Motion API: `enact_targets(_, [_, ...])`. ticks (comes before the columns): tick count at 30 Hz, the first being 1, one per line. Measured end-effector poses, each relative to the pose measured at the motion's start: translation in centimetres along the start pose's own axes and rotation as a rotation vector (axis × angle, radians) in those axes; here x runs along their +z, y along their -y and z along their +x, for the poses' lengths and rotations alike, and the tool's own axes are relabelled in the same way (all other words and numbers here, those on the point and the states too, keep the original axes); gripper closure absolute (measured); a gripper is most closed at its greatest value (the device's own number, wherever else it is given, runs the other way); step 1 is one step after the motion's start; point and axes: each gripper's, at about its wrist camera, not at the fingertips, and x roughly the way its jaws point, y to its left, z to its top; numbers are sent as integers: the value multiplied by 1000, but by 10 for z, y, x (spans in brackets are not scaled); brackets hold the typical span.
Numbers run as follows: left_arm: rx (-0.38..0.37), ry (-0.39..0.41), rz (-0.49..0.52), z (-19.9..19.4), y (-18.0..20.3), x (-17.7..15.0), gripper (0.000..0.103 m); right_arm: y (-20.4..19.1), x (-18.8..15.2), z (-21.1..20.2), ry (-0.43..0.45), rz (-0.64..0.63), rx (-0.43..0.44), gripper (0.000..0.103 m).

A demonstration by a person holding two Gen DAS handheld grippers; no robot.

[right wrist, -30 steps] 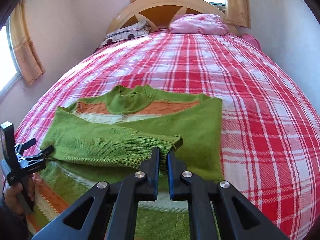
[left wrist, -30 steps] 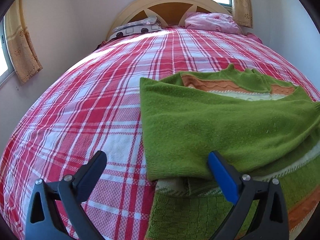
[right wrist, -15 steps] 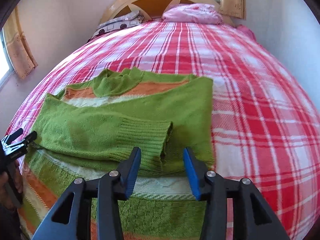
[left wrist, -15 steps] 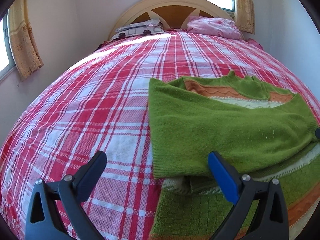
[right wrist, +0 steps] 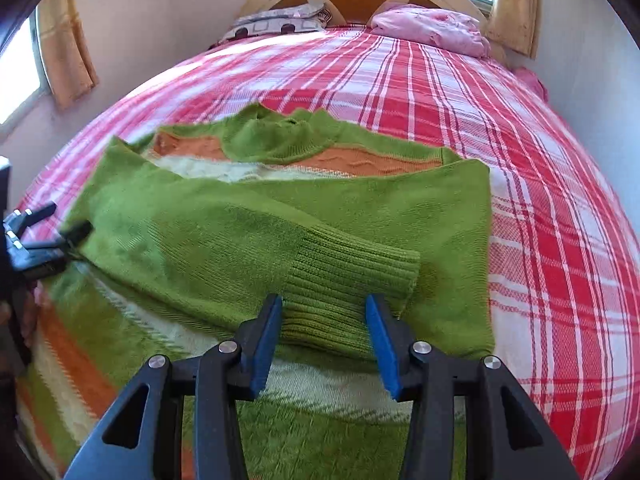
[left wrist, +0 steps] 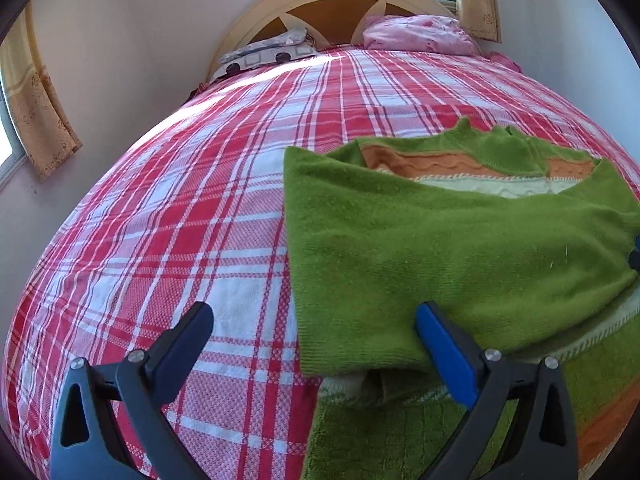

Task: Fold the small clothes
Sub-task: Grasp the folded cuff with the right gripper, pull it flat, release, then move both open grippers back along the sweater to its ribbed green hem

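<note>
Right hand-held gripper [right wrist: 324, 322] half open astride sweater [right wrist: 248, 236] cuff, left hand-held gripper [left wrist: 312, 330] wide open, empty

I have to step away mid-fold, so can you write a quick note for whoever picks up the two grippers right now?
Left gripper: open, holding nothing, over the left edge of the green sweater.
Right gripper: open, holding nothing; the ribbed cuff lies between its fingers, free.
Sweater lies flat on the plaid bedspread, collar toward the headboard.
Done: both sleeves folded in across the body.
Left: fold the hem end up toward the collar, then smooth the bundle.
</note>
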Motion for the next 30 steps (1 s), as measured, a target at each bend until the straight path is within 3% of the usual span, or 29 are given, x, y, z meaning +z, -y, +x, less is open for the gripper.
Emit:
enact_targets(4, [45,21,45,-3,9,-1,0,31,16,-2,25,133,-58,58])
enact_targets(6, [49,25,46,-4,10,-1,0,43,19,18,-58,179,-59,58])
enact_targets(7, [48,25,44,-4,9,-1,0,46,19,28,-93,192,-48,63])
enact_targets(10, [34,20,32,-3,6,0,0,37,20,24,-41,152,-52,98])
enact_targets(16, [33,20,29,-3,8,-1,0,24,22,-9,107,75,-131,100])
enact_targets(18, [25,20,31,-3,8,0,0,28,24,0,87,66,-174,100])
enact_targets(19, [17,19,33,-3,8,0,0,29,23,14,32,52,-173,99])
enact_targets(21, [17,13,34,-2,9,0,0,31,18,31,-30,30,-182,98])
enact_targets(22, [14,11,34,-2,8,0,0,30,16,30,-10,14,-203,89])
enact_targets(23, [11,9,31,-1,8,0,0,28,15,26,8,6,-241,69])
enact_targets(25, [5,7,24,-1,7,-1,0,25,12,16,28,29,-241,44])
enact_targets(30, [1,1,21,0,7,-1,0,-17,5,-13,129,-89,-152,44])
